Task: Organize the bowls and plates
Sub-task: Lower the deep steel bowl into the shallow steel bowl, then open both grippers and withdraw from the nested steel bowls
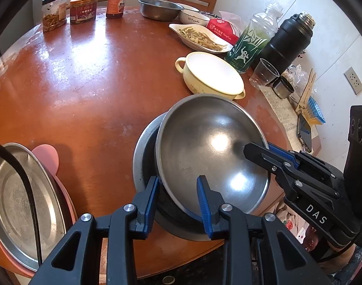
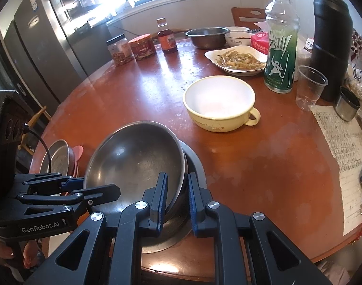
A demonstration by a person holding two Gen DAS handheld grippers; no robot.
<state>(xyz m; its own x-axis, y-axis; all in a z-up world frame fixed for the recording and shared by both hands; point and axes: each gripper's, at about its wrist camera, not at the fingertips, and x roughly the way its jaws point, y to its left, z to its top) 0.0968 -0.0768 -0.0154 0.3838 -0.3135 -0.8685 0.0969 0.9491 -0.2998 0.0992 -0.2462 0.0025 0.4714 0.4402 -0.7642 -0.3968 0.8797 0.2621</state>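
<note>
Fingers of the left gripper (image 1: 178, 204) straddle the near rim of the steel bowl (image 1: 211, 152), one blue pad outside the wall and one inside; whether both pads actually press the metal I cannot tell, since the inner one seems to stand a little off the wall. The right gripper (image 2: 177, 201) is clamped on the same bowl's rim at its own side, pads nearly together with the thin wall between them, so the right one clearly carries it.

The bowl hangs tilted, its open mouth tipped up and away from the left fingers toward the yellow bowl (image 1: 213, 74), its underside dropping into the steel basin (image 1: 145, 149) beneath. The two rims are not concentric: from the left wrist view the bowl sits shifted toward the right gripper's side, so a crescent of the basin's rim shows on the opposite side. That offset is what nesting turns on; I judge the bowl must level out and slide back over the basin's centre before either grip lets go.

Further out on the tabletop (image 1: 86, 83), the yellow bowl stands just beyond the stack, empty, nearer the right gripper. A steel plate (image 1: 21, 201) on a pink plate (image 1: 46, 153) lies well apart on the left gripper's side
</note>
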